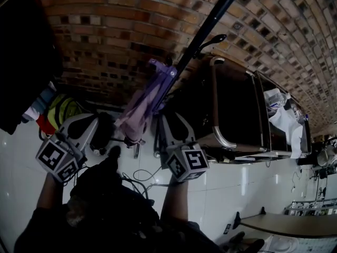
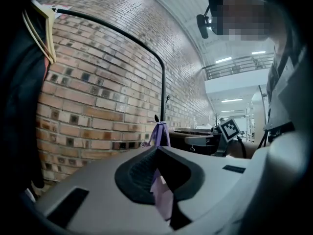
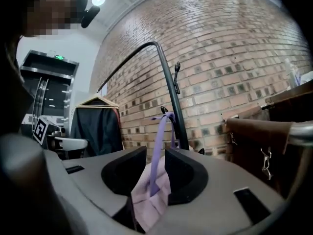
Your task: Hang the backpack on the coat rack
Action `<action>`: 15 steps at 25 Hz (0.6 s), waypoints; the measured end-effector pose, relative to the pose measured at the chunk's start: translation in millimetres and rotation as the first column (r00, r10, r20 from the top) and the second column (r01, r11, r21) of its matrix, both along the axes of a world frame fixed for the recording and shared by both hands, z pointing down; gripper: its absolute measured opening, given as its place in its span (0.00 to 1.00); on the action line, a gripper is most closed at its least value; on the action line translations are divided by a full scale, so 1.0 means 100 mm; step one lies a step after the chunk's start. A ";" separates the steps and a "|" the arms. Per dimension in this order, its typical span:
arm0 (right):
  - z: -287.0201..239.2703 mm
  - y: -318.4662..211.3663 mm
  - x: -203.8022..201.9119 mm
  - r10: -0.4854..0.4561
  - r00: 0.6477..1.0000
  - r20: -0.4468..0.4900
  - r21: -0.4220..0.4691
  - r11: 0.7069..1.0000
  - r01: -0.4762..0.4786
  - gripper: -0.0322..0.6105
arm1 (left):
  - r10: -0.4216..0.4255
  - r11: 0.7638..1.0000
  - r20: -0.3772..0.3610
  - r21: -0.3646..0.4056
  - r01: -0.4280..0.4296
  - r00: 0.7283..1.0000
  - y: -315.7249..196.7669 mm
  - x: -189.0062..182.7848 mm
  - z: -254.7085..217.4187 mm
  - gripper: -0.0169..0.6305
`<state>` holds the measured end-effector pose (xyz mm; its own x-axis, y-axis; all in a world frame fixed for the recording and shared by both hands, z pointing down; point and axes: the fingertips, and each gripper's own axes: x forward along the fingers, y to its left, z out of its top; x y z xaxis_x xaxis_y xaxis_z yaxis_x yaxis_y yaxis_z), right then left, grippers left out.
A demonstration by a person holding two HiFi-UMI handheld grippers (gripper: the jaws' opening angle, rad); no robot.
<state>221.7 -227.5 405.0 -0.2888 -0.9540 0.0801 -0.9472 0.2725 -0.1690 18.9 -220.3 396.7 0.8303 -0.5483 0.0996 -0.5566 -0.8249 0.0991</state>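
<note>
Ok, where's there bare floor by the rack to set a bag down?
Bare tile lies right of the right gripper, in front of the cabinet. A smaller strip shows left of the left gripper, under the hung clothes. Crowded: round the rack, with the backpack, both grippers and cables.

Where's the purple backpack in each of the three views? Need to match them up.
Head view: backpack at centre, hanging from the coat rack pole.
Left gripper view: backpack at lower centre, cloth between the jaws, strap running up to the pole.
Right gripper view: backpack at lower centre between the jaws, strap rising to the pole.
Shared landmark: the black pole against the brick wall.
</note>
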 end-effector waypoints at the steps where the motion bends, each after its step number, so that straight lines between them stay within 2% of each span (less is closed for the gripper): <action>1: -0.03 0.09 -0.03 -0.012 1.000 0.005 0.010 1.000 0.012 0.23 | -0.006 1.000 0.001 0.001 0.006 1.000 0.09 -0.03 -0.01 0.08; 4: -0.12 0.32 -0.15 -0.050 0.999 0.020 0.033 0.998 0.049 0.18 | -0.015 1.000 -0.004 -0.007 0.015 1.000 0.33 -0.09 -0.05 0.08; 8: -0.18 0.47 -0.33 -0.093 0.996 0.015 0.042 0.995 0.093 0.06 | -0.025 1.000 -0.023 0.016 0.025 0.999 0.49 -0.16 -0.16 0.08; 15: -0.13 0.73 -0.68 -0.123 0.992 -0.001 0.007 0.992 0.123 0.06 | -0.012 1.000 -0.045 0.024 0.013 0.999 0.78 -0.35 -0.19 0.08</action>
<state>154.2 -154.9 391.8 -0.4043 -0.9116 0.0742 -0.9064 0.3884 -0.1660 -16.5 -142.1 377.7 0.8269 -0.5601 0.0492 -0.5620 -0.8206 0.1039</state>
